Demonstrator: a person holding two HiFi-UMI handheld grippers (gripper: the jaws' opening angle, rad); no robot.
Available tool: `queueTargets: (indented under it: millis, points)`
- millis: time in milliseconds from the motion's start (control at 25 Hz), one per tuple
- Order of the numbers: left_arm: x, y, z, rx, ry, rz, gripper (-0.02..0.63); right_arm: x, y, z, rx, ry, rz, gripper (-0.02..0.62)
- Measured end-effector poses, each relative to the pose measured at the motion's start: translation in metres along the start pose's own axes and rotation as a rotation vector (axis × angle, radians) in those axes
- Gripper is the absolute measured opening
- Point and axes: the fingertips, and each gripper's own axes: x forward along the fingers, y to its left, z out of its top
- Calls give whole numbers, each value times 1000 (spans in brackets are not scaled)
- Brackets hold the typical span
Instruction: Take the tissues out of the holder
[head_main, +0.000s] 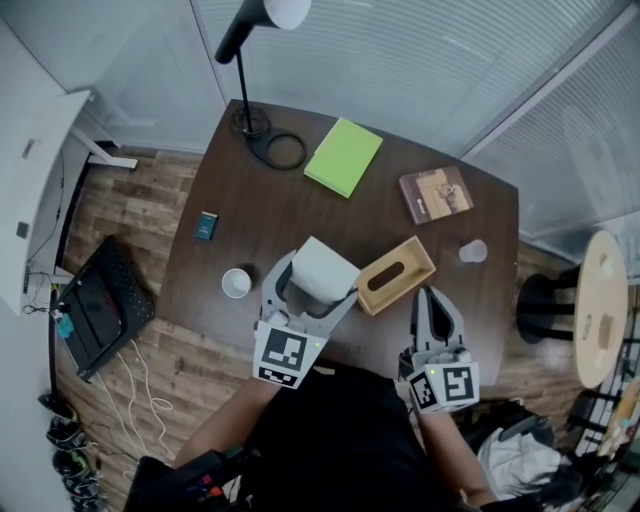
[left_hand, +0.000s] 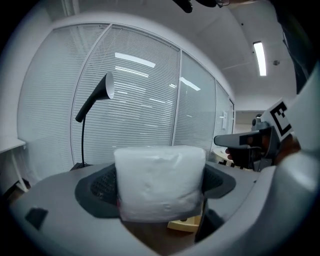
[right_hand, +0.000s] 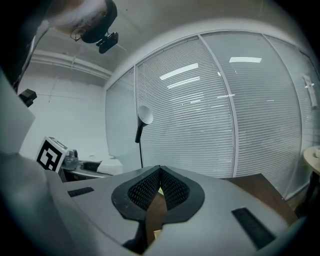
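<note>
While my left claw (left_hand: 160, 184) clamps the white tissue pack (left_hand: 161, 181), both pads press its flanks: jaws set wide, stopped on the pack. Head view: the pack (head_main: 322, 268) is out of the wooden holder (head_main: 396, 275) and sits just beside that holder's left end. The left gripper view shows a strip of the holder (left_hand: 185, 223) below the pack, so the pack is raised off the table (head_main: 290, 205).

Right claw (right_hand: 160, 180): pads meet at the tips, nothing between them. In the head view it points at the holder's near long side, close to it; I cannot tell whether it touches.

Holder: lies at an angle near the table's front edge, oval slot facing up.

Also on the table:
- black lamp (head_main: 245, 40), far edge, cable looped at its base
- green notebook (head_main: 344, 156)
- brown book (head_main: 436, 193)
- small dark box (head_main: 206, 226)
- white cup (head_main: 236, 283), left of the pack
- clear cup (head_main: 474, 251), right of the holder
</note>
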Motion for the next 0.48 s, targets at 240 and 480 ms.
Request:
queueTargets:
  millis: [240, 480]
  points:
    - [-39, 0, 22, 9, -43, 33, 472, -8, 11, -2, -1, -7, -20, 11]
    - [-58, -5, 24, 0, -97, 52, 472, -19, 26, 3, -10, -30, -8, 11]
